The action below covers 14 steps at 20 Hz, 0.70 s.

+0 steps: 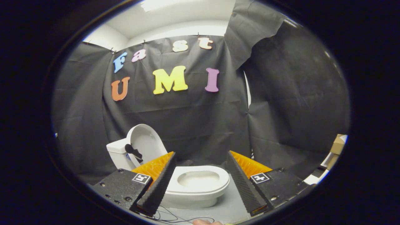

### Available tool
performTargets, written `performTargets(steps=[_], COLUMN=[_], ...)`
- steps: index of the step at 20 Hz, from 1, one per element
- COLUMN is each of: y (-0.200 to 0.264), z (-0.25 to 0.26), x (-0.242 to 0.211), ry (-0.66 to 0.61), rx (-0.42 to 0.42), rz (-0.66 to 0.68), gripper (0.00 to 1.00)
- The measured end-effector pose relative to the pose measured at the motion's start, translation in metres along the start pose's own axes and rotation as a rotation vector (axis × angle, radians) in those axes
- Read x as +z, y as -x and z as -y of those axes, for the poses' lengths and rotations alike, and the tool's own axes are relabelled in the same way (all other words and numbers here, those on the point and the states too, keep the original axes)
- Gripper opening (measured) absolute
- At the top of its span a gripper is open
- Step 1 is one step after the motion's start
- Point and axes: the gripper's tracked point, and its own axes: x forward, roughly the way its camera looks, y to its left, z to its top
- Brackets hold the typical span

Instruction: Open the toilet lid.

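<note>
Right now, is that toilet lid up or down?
Up: the lid stands raised against the tank, bowl uncovered beyond the open gripper.

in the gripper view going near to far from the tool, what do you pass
tool, its fingers open and holding nothing → thin cables on the floor → toilet seat and bowl → raised lid leaning on the tank → black cloth wall

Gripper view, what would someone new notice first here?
The small white toilet ahead of the tool, its bowl seen between the open fingers. Its lid already stands raised against the tank, before the black cloth wall. Thin wires trail on the floor by the fingers.
</note>
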Motion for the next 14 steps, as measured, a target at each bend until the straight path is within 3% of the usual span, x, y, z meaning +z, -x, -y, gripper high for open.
performTargets(steps=[14], y=[-0.009], z=[-0.006], x=[-0.034], ry=[0.021], rx=[0.031], rz=[-0.071], gripper=[1.0])
